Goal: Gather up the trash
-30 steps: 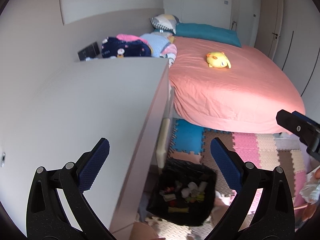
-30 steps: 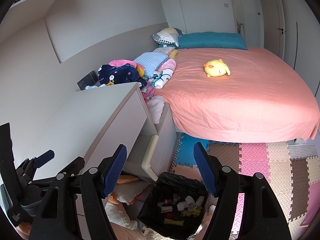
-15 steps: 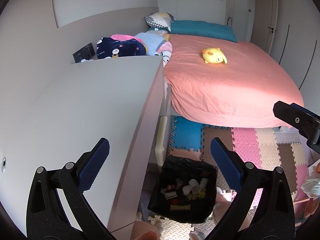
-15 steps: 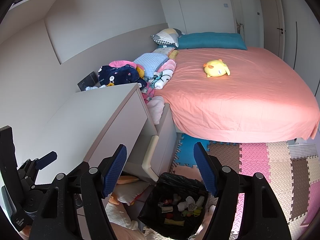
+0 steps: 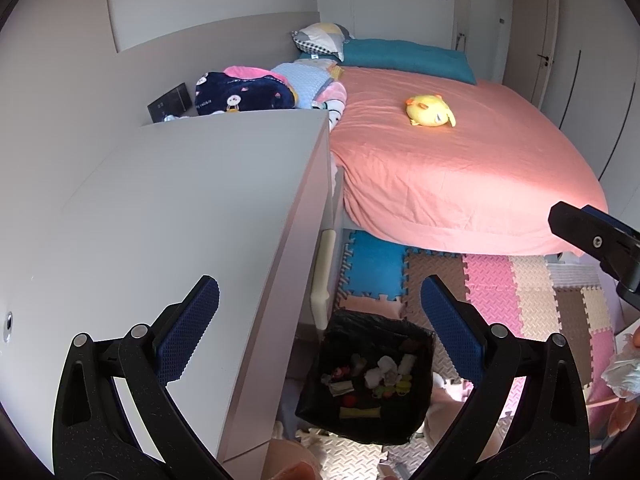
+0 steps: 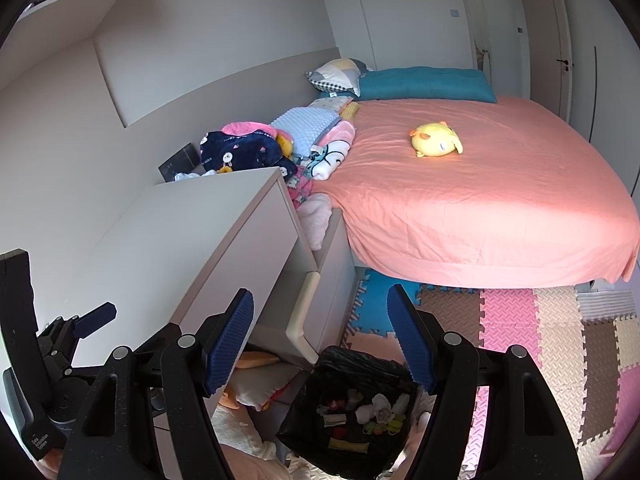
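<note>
Nothing moved since earlier frames, both tools spread empty, left tool [image 5: 320, 320] and right tool [image 6: 320, 336] above trash bin [image 5: 372, 376].

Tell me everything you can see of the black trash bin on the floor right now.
The trash bin is a squarish container lined with a crinkled black plastic bag folded over its rim. It stands upright and uncovered on the foam puzzle mats, beside the white dresser and near the foot of the bed. Inside lies a shallow layer of small litter: white crumpled tissues, red and yellow bits, a pale wrapper. Most of its depth looks unfilled. Neither claw touches it; both are above it, open and holding nothing.
</note>
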Tool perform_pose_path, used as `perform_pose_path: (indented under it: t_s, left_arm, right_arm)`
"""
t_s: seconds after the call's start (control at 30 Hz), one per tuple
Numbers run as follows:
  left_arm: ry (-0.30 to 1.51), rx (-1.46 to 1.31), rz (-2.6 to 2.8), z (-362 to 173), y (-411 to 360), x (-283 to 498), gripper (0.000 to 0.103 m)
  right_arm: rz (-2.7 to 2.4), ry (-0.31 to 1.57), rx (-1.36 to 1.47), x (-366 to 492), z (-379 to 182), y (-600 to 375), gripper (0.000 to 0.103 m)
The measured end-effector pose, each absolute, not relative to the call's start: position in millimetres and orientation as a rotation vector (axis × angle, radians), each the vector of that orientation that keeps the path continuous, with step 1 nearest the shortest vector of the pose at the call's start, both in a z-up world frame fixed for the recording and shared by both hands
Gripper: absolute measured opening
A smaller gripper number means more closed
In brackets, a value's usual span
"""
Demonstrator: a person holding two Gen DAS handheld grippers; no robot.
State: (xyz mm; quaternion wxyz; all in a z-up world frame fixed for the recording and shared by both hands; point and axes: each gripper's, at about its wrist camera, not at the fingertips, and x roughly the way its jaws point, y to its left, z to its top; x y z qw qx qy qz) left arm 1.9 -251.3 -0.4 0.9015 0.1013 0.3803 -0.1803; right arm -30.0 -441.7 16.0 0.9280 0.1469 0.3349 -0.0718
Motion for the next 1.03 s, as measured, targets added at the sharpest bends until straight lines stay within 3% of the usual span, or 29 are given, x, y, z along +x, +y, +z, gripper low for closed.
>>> perform_pose_path:
  t_s: [1.03]
  left_arm:
    - [0.781, 0.226, -0.389, 0.8, -252.8, -2.1, 0.097]
  right_arm:
    - [-0.145, 0.677, 0.288, -32.0, 20.9, -436.2, 0.07]
